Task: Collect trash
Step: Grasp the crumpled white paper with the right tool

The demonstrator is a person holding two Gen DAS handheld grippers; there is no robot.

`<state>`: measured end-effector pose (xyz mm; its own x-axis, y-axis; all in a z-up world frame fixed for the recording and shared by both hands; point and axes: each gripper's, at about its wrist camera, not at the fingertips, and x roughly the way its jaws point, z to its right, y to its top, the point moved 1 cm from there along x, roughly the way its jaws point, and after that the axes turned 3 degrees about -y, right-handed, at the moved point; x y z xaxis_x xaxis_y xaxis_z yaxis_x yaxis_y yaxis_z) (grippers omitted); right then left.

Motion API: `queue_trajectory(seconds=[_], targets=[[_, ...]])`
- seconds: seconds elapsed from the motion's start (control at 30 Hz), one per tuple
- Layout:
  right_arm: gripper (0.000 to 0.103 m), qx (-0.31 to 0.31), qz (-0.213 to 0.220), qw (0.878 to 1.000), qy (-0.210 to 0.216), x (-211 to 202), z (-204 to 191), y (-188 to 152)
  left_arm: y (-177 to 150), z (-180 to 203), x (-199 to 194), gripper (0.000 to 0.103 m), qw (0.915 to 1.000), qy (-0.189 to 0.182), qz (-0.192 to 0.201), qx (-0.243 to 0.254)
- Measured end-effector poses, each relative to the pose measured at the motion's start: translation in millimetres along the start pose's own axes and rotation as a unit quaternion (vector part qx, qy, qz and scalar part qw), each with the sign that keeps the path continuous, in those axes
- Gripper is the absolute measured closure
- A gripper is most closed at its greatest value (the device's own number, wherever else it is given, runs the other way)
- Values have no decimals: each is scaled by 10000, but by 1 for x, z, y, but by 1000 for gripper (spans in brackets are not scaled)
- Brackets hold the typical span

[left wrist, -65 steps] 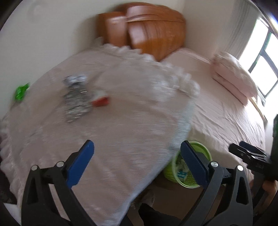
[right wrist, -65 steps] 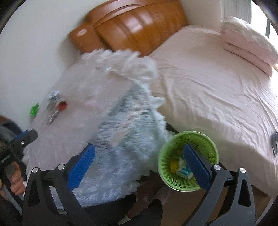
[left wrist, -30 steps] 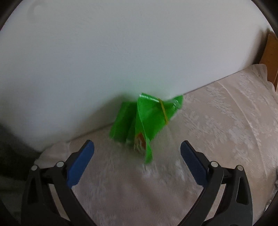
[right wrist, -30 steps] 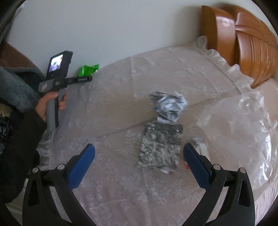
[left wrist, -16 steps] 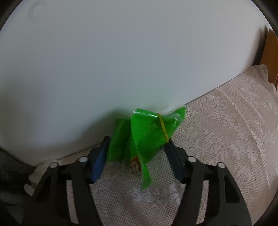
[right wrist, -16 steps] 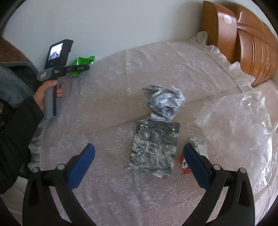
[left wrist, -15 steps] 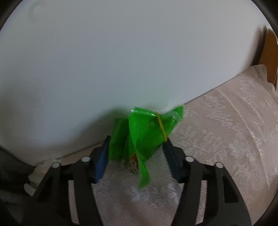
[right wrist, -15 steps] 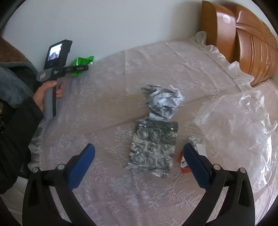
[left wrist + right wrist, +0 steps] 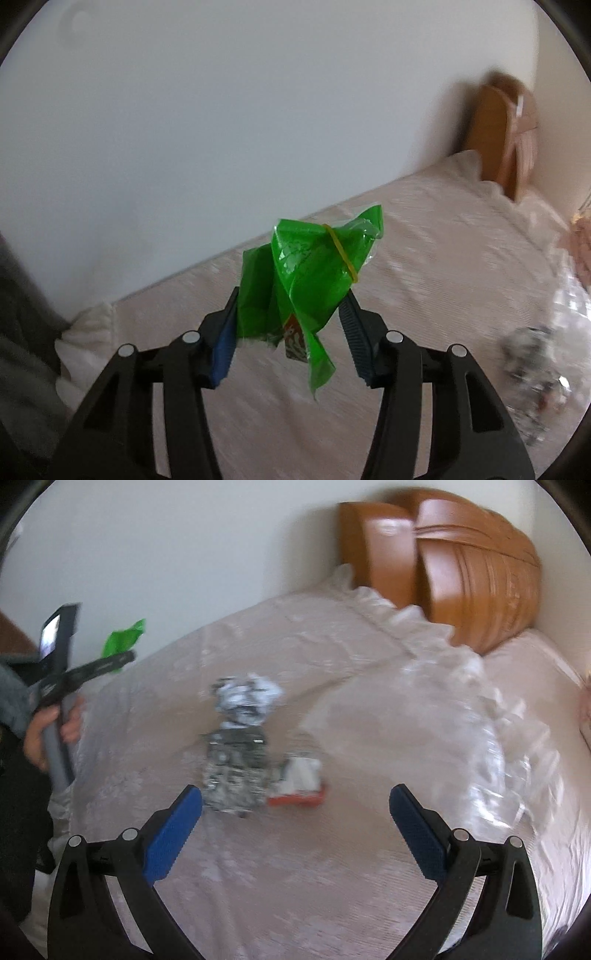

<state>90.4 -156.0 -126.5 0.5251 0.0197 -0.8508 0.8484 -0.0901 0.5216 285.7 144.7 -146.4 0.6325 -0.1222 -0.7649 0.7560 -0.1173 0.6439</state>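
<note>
- Pinching green wrapper (image 9: 303, 280) in closing left gripper (image 9: 290, 325) jaws, clear of the worktop (image 9: 424, 258), ready for binning.
- Hovering right gripper (image 9: 295, 823), jaws apart, near foil (image 9: 236, 771) and red scrap (image 9: 299, 786), likely next.

The left gripper (image 9: 290, 314) is closing on a crumpled green wrapper (image 9: 303, 280) with a yellow rubber band (image 9: 341, 254) around it, its blue pads (image 9: 223, 343) pressing both sides. Below lies a pale lace cloth (image 9: 424, 266), blurred, with crumpled foil (image 9: 532, 354) at the right edge.
</note>
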Motion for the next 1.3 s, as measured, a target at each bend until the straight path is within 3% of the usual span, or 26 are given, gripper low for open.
queue_trajectory(seconds=[0.13,0.27,0.43,0.53,0.6,0.67,0.73,0.87,1.03,1.17,1.3], targets=[[2,225,-12,9993,297,6,13,11,-21,14,-24,52,9999,-131,-16,54],[2,344,5,9971,676,28,-3,38,-41,35,-52,52,9994,-325,-98,22],[3,146,-275,9979,568,83,-42,73,-53,46,-70,52,9989,-429,-173,-52],[15,158,-553,9971,504,109,-54,79,-60,49,-76,52,9991,-372,-190,-49],[40,57,-725,9967,370,124,-63,79,-58,50,-75,52,9993,-314,-193,-31],[43,-79,-732,9971,172,131,-70,79,-61,47,-78,52,9993,-305,-210,-61],[57,-124,-547,9982,217,127,-73,80,-64,44,-83,52,9991,-330,-230,-112],[58,117,-169,9973,710,106,-70,87,-66,52,-97,52,9990,-418,-153,-7],[58,270,363,9954,842,56,-50,84,-68,75,-125,52,9977,-601,4,304],[58,512,600,9942,728,4,-9,54,-75,111,-149,52,9929,-959,61,695],[58,767,553,9951,301,-41,42,-7,-92,158,-170,52,9827,-1453,19,1147]])
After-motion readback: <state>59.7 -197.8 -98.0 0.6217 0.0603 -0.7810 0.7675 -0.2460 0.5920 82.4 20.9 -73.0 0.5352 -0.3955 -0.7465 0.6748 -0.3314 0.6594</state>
